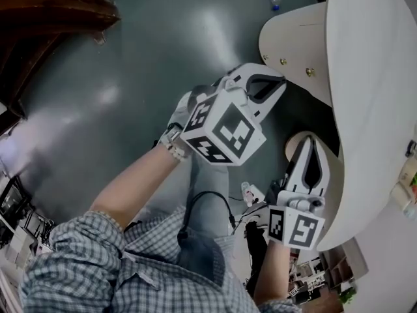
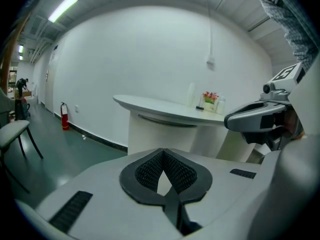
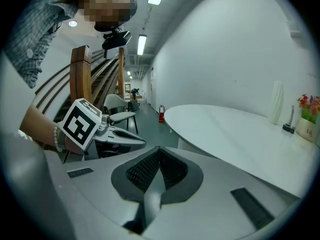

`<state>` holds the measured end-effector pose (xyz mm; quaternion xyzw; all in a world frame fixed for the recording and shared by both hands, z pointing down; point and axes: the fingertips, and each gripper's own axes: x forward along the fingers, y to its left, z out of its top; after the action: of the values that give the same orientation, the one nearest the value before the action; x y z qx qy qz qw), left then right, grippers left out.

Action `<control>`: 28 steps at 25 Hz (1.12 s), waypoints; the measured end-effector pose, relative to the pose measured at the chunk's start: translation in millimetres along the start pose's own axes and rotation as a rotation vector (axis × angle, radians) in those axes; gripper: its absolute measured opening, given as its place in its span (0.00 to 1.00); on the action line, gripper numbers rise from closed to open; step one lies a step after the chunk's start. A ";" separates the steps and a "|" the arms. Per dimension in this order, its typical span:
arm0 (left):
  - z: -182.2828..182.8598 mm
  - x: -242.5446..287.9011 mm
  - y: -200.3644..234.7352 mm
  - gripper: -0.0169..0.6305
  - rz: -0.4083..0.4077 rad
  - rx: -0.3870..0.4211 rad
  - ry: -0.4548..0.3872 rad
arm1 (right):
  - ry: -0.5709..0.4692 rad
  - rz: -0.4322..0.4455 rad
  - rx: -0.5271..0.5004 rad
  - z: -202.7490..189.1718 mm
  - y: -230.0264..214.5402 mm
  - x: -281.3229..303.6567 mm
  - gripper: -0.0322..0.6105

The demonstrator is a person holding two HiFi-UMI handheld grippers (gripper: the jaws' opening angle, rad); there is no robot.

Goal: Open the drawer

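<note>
We are at the start, reaching for the drawer: the left gripper (image 1: 281, 82) and the right gripper (image 1: 308, 140) both have their jaws closed together, with nothing in them. The drawer (image 2: 165, 120) seems to be the curved front just under the top of the white table (image 2: 150, 104), ahead of us, and it looks shut. Next, we think, one gripper must go near that front, open its jaws, catch the edge and pull back.

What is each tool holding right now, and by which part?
Nothing. The white left tool and white right tool are both shut and empty.
</note>
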<state>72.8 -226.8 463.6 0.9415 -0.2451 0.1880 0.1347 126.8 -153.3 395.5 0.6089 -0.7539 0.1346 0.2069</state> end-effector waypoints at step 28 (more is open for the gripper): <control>-62.2 161.9 -15.3 0.26 -0.052 0.050 0.053 | 0.050 -0.079 0.069 -63.2 -45.6 10.7 0.05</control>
<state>193.7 -258.9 584.6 0.9453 -0.2122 0.2155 0.1226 178.7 -143.9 453.8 0.6414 -0.7187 0.1676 0.2097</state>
